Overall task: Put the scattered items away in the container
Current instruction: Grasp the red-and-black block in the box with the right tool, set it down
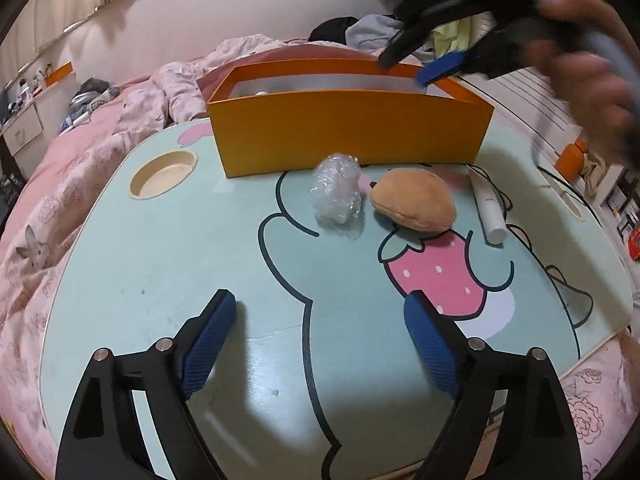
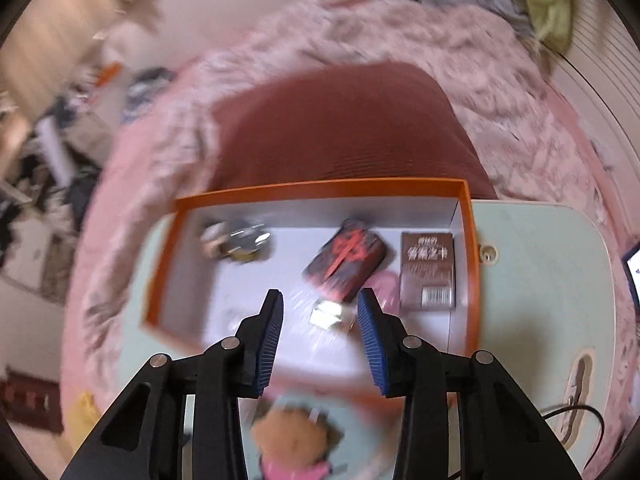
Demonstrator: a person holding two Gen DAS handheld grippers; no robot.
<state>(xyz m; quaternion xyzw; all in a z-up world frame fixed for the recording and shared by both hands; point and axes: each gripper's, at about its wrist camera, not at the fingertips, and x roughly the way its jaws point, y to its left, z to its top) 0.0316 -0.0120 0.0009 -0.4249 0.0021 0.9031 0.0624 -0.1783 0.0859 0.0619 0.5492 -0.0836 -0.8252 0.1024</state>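
Observation:
An orange box (image 1: pixel 352 136) stands at the back of a pale green lap table (image 1: pixel 160 280). In front of it lie a wad of clear plastic (image 1: pixel 336 196), a brown plush toy (image 1: pixel 412 204) and a white tube (image 1: pixel 488 208). My left gripper (image 1: pixel 320 300) hovers open over the table's near part, nothing between its blue pads. My right gripper (image 2: pixel 321 296), blurred, hangs over the box (image 2: pixel 320 188) with its jaws apart. A small clear packet (image 2: pixel 328 316) shows between its fingers and seems to lie on the box floor. The plush (image 2: pixel 296 436) lies below them.
Inside the box are a dark packet with a red mark (image 2: pixel 344 260), a brown printed pack (image 2: pixel 428 272) and a blurred round metallic thing (image 2: pixel 236 240). The table has a round cup recess (image 1: pixel 164 174) and stands on a bed with a pink quilt (image 1: pixel 60 208). A blurred hand (image 1: pixel 580 60) holds the right gripper.

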